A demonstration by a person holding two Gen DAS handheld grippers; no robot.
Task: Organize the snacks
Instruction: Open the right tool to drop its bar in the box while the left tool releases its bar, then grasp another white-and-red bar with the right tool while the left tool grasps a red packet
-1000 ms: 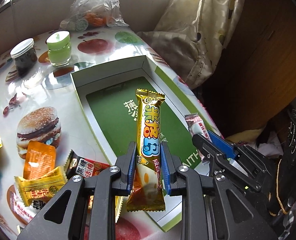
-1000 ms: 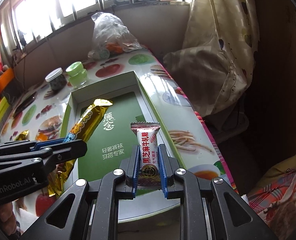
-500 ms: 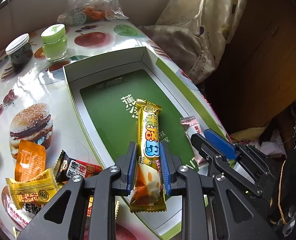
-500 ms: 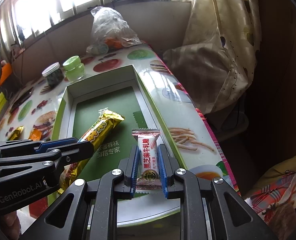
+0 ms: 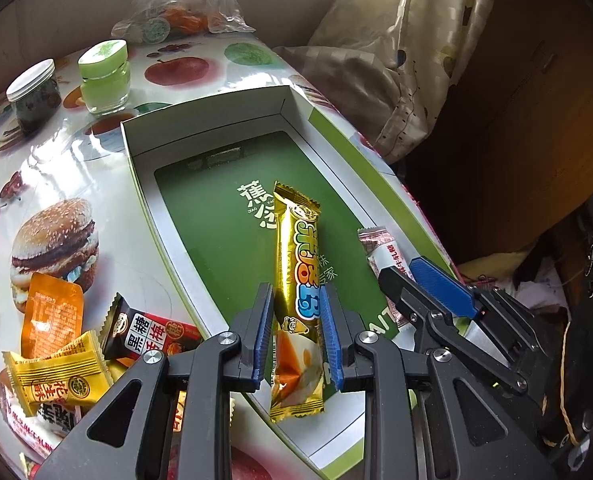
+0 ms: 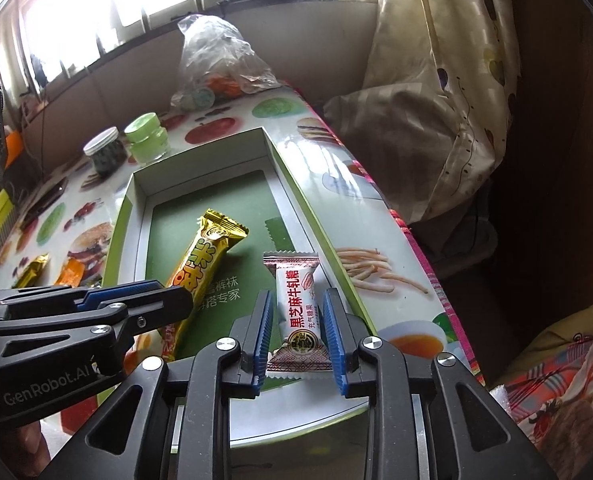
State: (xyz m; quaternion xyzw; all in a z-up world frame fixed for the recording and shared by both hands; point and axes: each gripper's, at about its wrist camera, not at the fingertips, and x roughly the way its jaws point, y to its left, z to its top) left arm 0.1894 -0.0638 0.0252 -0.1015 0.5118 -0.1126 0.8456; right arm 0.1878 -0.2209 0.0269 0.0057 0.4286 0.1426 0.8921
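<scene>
- The shallow green-and-white cardboard box [image 6: 144, 184] on the glossy fruit-print tabletop [image 5: 96, 160] now takes both snacks.
- The left gripper [image 5: 298, 336] has just eased apart; the crinkly long gold foil bar [image 5: 296, 276] lies loose between the jaws.
- The right gripper [image 6: 296, 330] has just opened, releasing the small white pillow-shaped nougat candy [image 6: 298, 300] near the box's right wall.

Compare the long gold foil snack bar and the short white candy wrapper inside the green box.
The long gold foil snack bar is much longer than the short white candy wrapper. The bar is shiny gold with colourful lettering; the candy is white with red characters. Both lie in the green box, each between parted jaws.
</scene>
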